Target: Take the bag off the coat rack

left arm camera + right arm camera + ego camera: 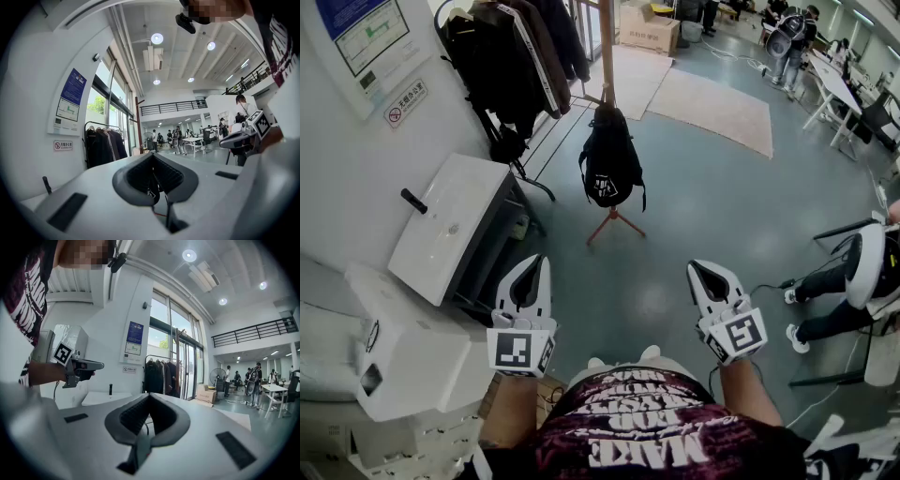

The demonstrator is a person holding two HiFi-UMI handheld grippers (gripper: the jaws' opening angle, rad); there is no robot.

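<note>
A: Entry, fingers first. Left gripper (536, 270)?

B: Its dark ribbed pads (138, 174) are pressed together, no gap at the tip. Nothing is pinched between them. The gripper is held level in the air, touching nothing.

A: Right gripper (149, 398)?

B: Same reading. Its pads (133, 416) meet along their length and it carries nothing. It sits in the air beside the left one, the two well apart, each with its marker cube toward the person.

A: Location of the task's thing?

B: The black fabric backpack with a white logo (609, 167) hangs on the tall wooden coat rack pole (607, 42), its bottom above the rack's reddish splayed feet (615, 225). In the head view it lies ahead of both grippers, roughly between their lines, well apart from either.

A: Surroundings worth noting?

B: A black metal garment rail of dark coats (520, 52) stands to the left of the backpack, by the wall. A white box-shaped cabinet with a short black handle (450, 230) is near the left gripper, not touching it. Grey floor (712, 197) below
</note>
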